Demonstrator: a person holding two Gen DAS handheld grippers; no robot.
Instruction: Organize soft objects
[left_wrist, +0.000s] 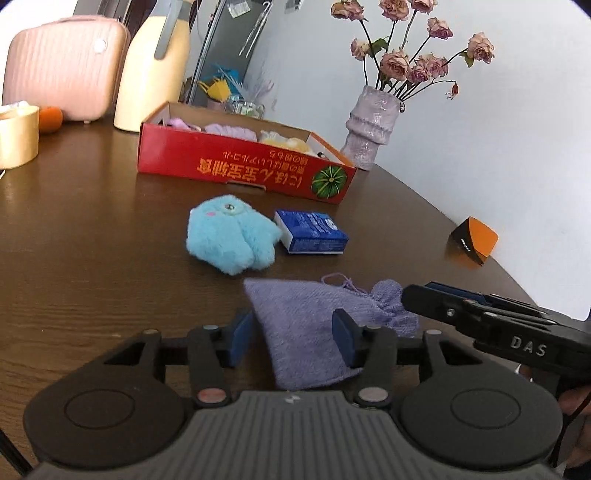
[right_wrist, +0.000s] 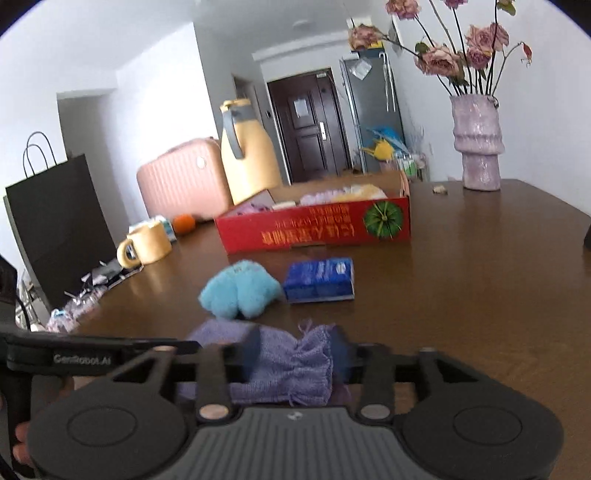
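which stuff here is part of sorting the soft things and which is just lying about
Part of the job:
- purple pouch, between both tongs
- blue plush
- red box, soft things already in it

Just lying about:
- blue packet
- vase
- jug
- pink case
- mug
- orange

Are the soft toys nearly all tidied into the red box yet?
Partly. The red box already holds some soft purple and yellow things. In hand: the purple knitted pouch lies between the pads of the left gripper and the right gripper, both open. Left: the blue fluffy toy lies on the table, outside the box.
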